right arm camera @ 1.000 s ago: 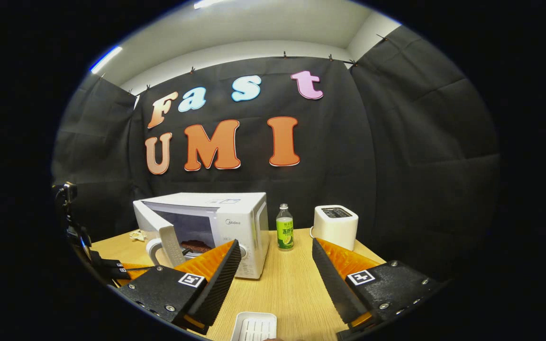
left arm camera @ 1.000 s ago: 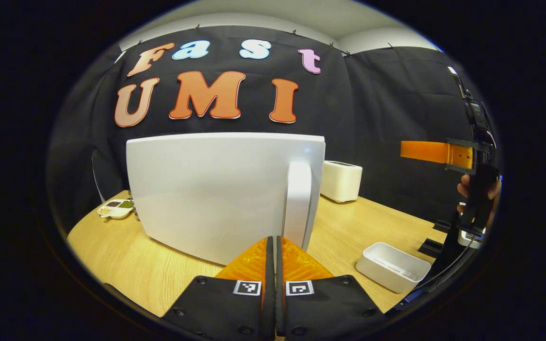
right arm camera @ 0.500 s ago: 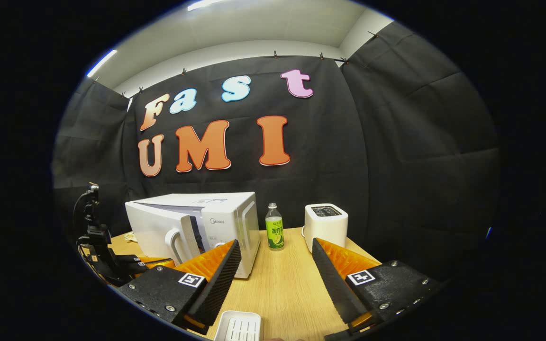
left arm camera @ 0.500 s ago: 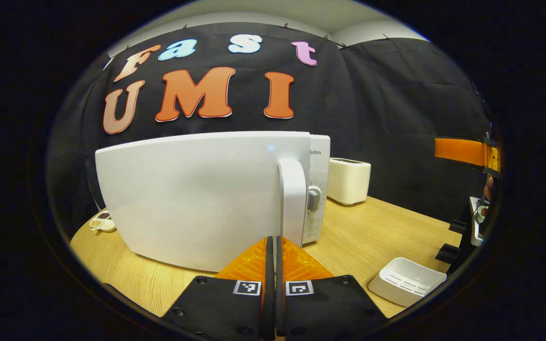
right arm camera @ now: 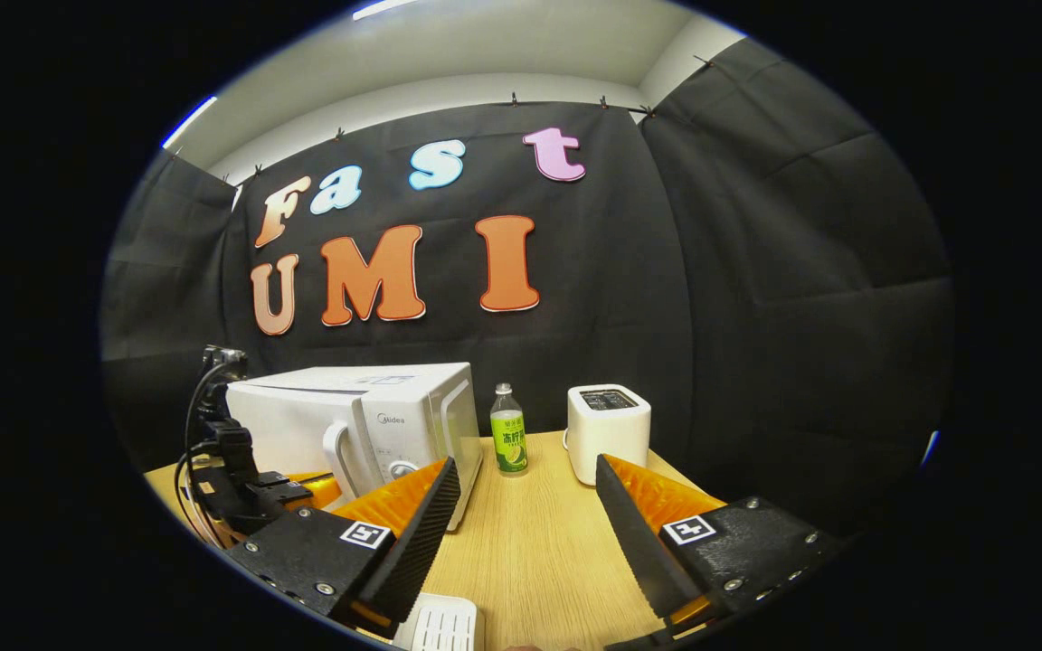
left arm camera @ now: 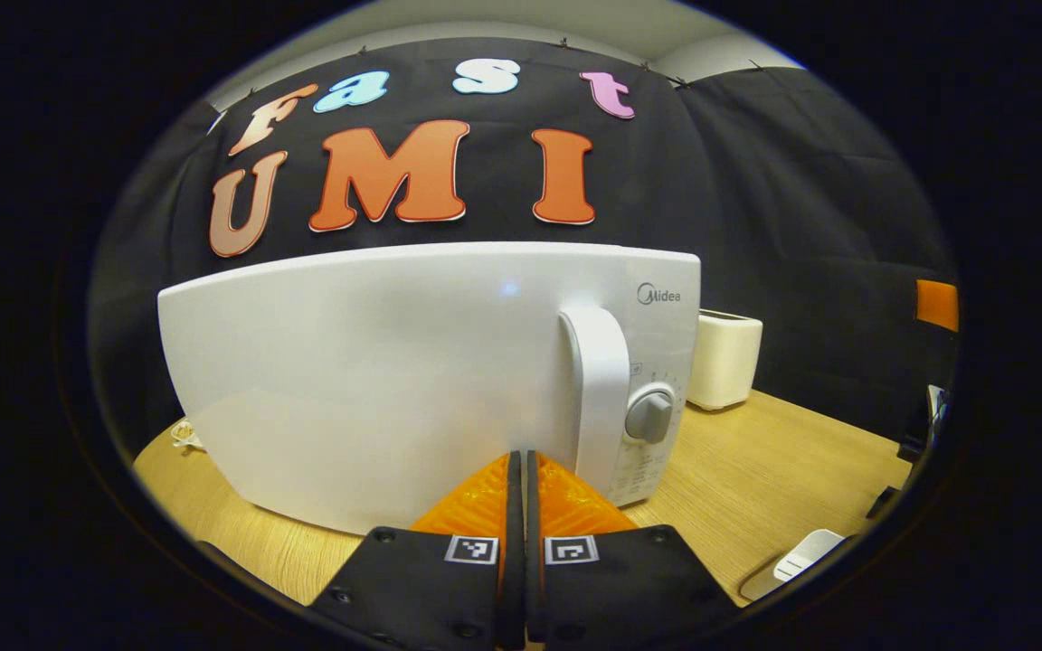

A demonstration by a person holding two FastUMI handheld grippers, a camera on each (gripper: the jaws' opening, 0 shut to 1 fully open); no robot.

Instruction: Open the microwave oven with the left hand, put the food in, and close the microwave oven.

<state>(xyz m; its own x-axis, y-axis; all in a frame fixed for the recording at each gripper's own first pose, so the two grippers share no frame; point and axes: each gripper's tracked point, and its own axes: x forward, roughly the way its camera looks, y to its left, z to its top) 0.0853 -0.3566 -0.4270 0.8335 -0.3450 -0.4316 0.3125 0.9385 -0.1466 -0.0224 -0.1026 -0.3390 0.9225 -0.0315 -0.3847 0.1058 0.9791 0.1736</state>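
Before the closed microwave door (left arm camera: 376,380), left tool (left arm camera: 521,466) pinched together.

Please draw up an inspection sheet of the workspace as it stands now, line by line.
Surface: wooden table, bare in the middle.
Job's things: white microwave, door flush with the front panel; door handle upright beside the knob. Food not visible.
Clutter: green-labelled bottle and white toaster right of the microwave; white tray at the near edge.
Grippers: left hand-held gripper shut on nothing, tips just before the door; right hand-held gripper open, empty, above the table.
Cables: black cable looping over the left hand-held gripper's body.
Surroundings: black cloth wall, pale ceiling.
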